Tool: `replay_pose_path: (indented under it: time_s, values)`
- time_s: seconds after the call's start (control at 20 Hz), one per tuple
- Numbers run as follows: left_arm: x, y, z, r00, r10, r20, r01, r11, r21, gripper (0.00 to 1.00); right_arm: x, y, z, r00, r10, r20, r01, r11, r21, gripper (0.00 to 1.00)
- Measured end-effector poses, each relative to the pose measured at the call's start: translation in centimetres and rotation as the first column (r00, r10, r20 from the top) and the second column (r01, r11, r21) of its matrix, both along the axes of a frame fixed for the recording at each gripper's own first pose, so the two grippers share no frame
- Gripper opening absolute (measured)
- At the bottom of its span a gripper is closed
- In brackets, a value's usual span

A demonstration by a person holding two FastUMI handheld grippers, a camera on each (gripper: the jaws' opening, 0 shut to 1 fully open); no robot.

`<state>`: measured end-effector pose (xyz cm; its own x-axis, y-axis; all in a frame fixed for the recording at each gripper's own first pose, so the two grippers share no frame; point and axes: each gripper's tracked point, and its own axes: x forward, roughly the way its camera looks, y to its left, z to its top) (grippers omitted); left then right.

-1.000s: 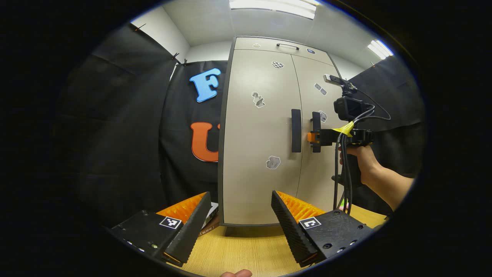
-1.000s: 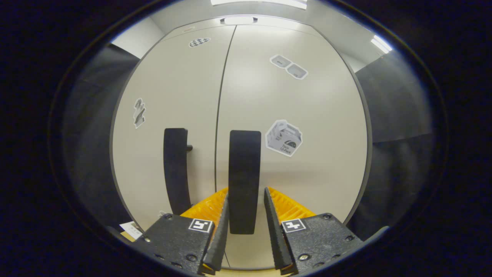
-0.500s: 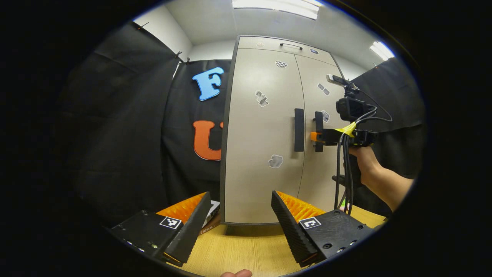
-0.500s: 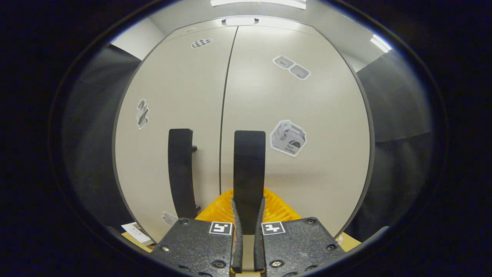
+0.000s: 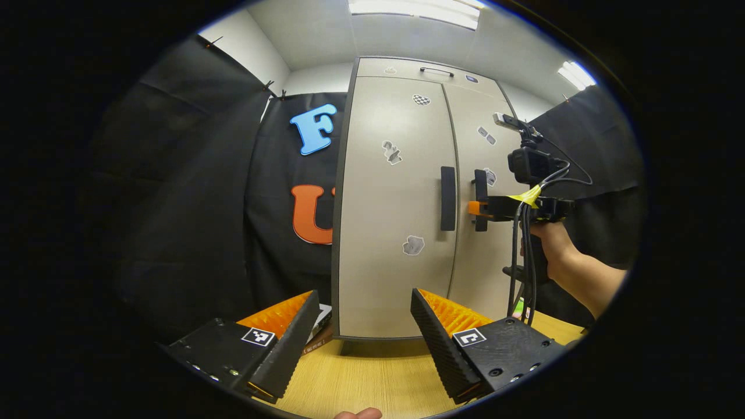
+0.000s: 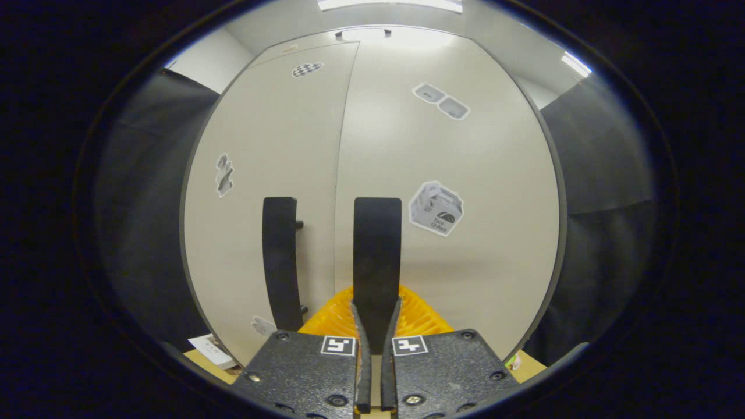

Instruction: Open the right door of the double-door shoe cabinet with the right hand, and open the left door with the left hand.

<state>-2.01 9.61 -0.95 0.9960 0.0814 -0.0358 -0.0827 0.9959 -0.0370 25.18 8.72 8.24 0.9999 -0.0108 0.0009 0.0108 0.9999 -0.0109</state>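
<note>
1. My right gripper [image 6: 372,326] is clamped on the right door handle [image 6: 377,256] of the shoe cabinet [image 5: 396,203]; a second ago its fingers stood apart either side of that bar, so the grasp is new.

2. From the left gripper view, the same right gripper [image 5: 474,208] meets the right door handle [image 5: 480,199] about halfway up, with the person's hand [image 5: 550,244] behind it and cables hanging below.

3. The right door [image 6: 454,192] looks to have just begun to swing: in the right gripper view the seam with the left door [image 6: 273,163] shows a slight kink and the left door has slid off to the side. I cannot see a gap in the left gripper view, so the opening is slight at most.

4. My left gripper [image 5: 364,331] hangs wide open and low over the wooden table [image 5: 372,378], well apart from the left door handle [image 5: 447,198].

5. My reading: the grip is set, so pulling the right door comes next; the left door is untouched.
</note>
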Motion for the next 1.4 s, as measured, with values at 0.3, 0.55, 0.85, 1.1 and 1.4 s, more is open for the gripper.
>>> replay_pose_path:
  time_s: [0.3, 0.55, 0.85, 1.1, 1.4]
  values:
    - [-0.5, -1.1, -0.1, 1.0, -0.012, 0.0, 0.012, 1.0, 0.0, 0.95, -2.5, -0.3, -0.2, 0.999, 0.05, 0.005, -0.05, 0.999, -0.003, 0.1]
    - [-0.5, -2.9, -0.2, 0.999, -0.035, -0.005, 0.035, 0.999, 0.003, 0.95, -3.6, -0.4, 0.0, 0.995, 0.104, -0.006, -0.104, 0.995, 0.002, 0.1]
    - [-0.3, -5.0, -0.1, 0.999, -0.047, 0.0, 0.047, 0.998, 0.031, 0.95, -5.9, -1.0, 0.0, 0.988, 0.154, -0.006, -0.154, 0.988, 0.013, 0.1]
    - [0.1, -6.5, 0.0, 0.999, -0.053, 0.009, 0.053, 0.998, 0.021, 0.95, -8.8, -2.4, -0.1, 0.981, 0.195, -0.005, -0.195, 0.981, 0.023, 0.1]
    - [0.3, -8.9, 0.1, 0.997, -0.078, 0.012, 0.077, 0.997, 0.016, 0.95, -12.1, -4.6, -0.2, 0.976, 0.219, -0.011, -0.219, 0.976, 0.021, 0.1]
